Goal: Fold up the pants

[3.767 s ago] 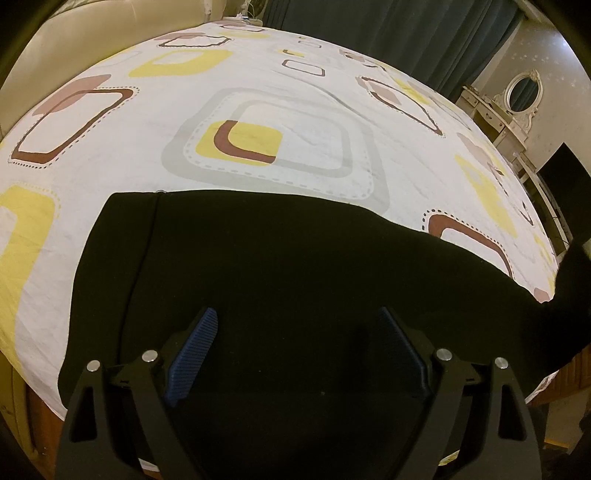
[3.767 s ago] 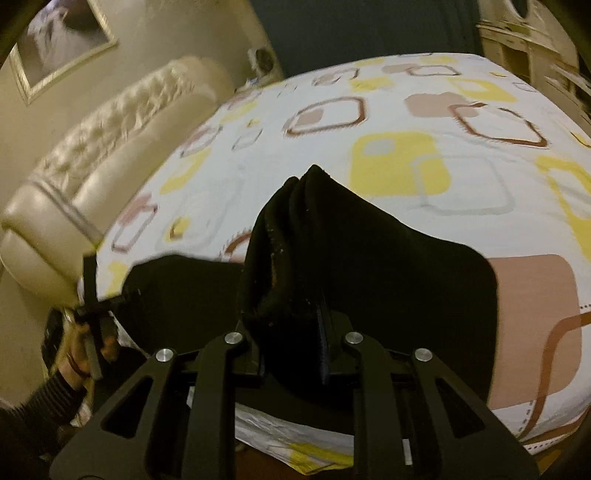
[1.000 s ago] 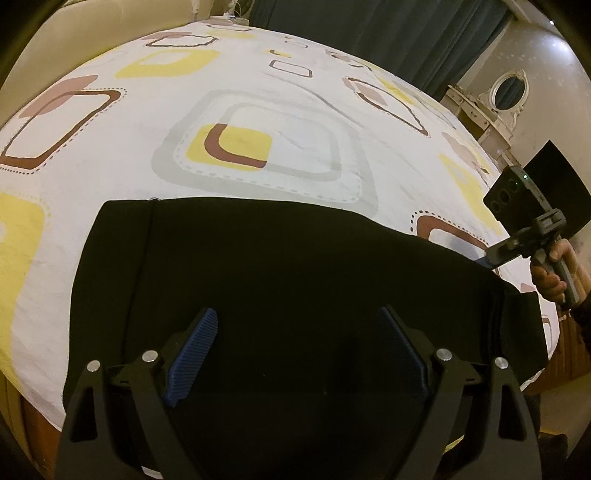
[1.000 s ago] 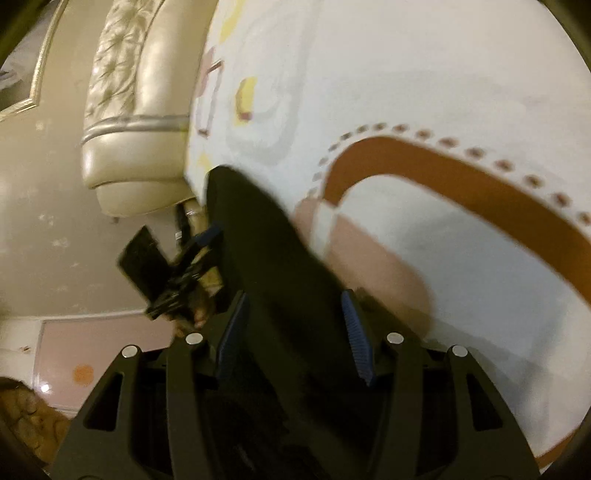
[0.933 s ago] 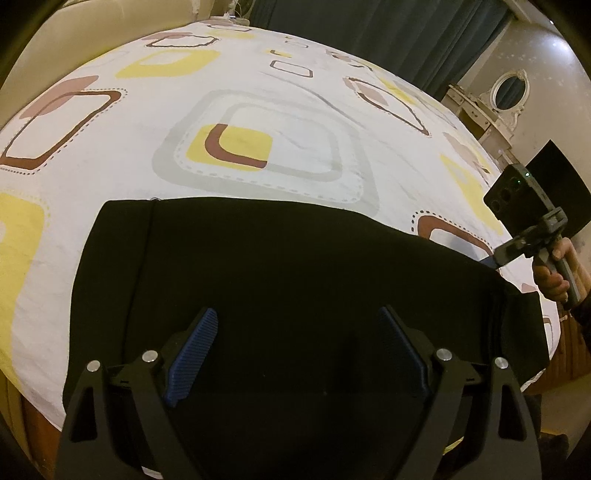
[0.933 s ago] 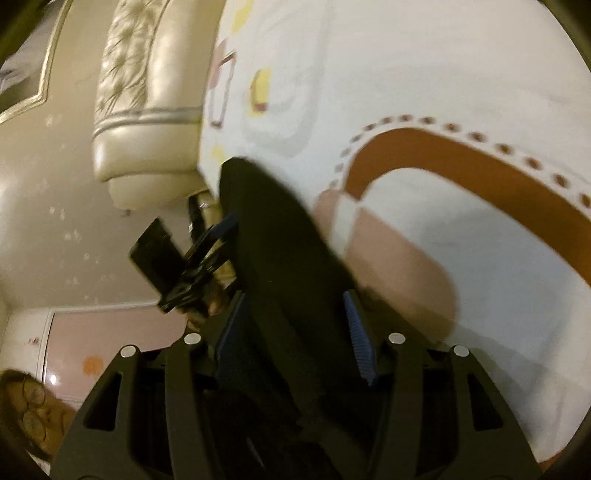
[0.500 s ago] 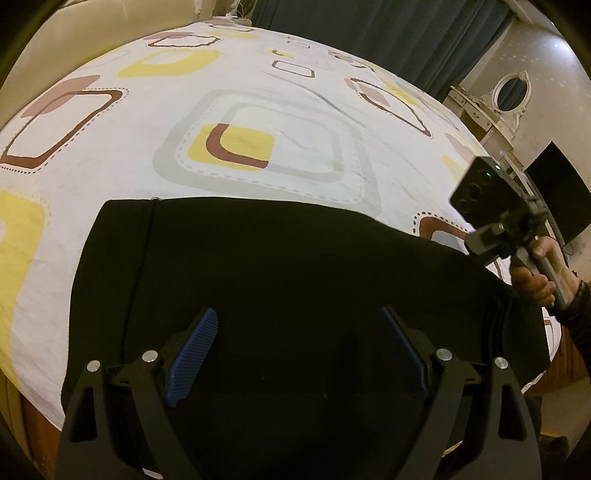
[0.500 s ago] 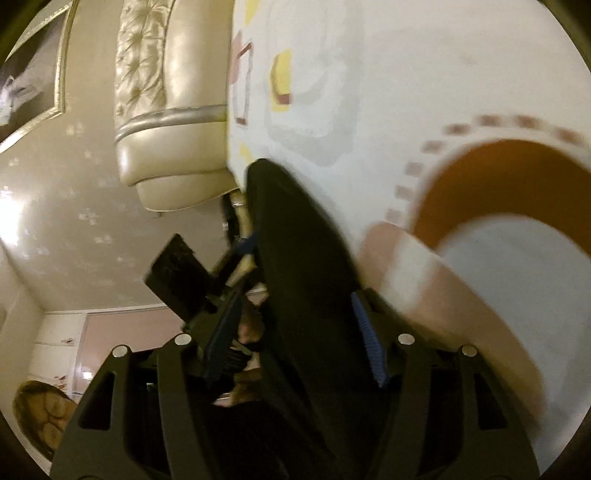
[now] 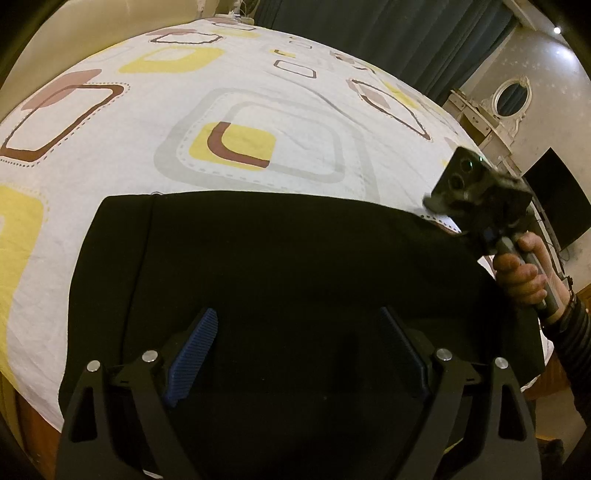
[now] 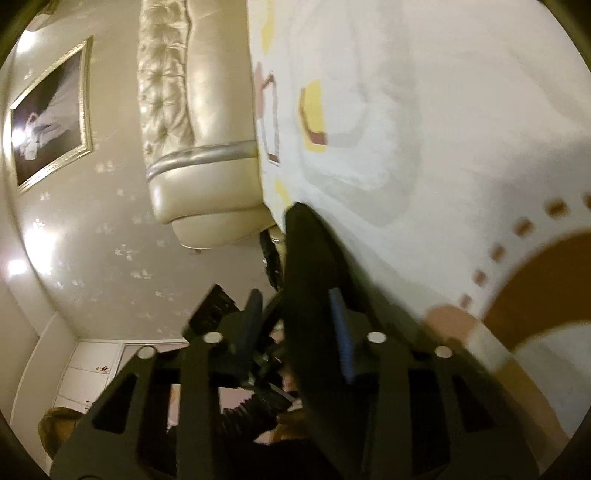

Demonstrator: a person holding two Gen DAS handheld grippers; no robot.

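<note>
Black pants [image 9: 280,280] lie flat, plain dark fabric, on the bed [image 9: 258,110] near its 6 o'clock edge; patterned sheet with yellow and brown squares. No readable labels or writing. Left gripper [image 9: 295,354] fingers spread wide above the pants, gripping nothing. Right gripper [image 10: 295,328] at 3 o'clock, fingers partly apart around a raised pants edge [image 10: 310,266]; contact unclear, blurred.

Patterned bedsheet [image 9: 258,110] fills centre. Curtain [image 9: 388,33] at 12 o'clock; mirror [image 9: 511,96] and dark screen [image 9: 557,206] toward 2–3 o'clock. Headboard [image 10: 192,122], framed picture [image 10: 48,118] at 10 o'clock.
</note>
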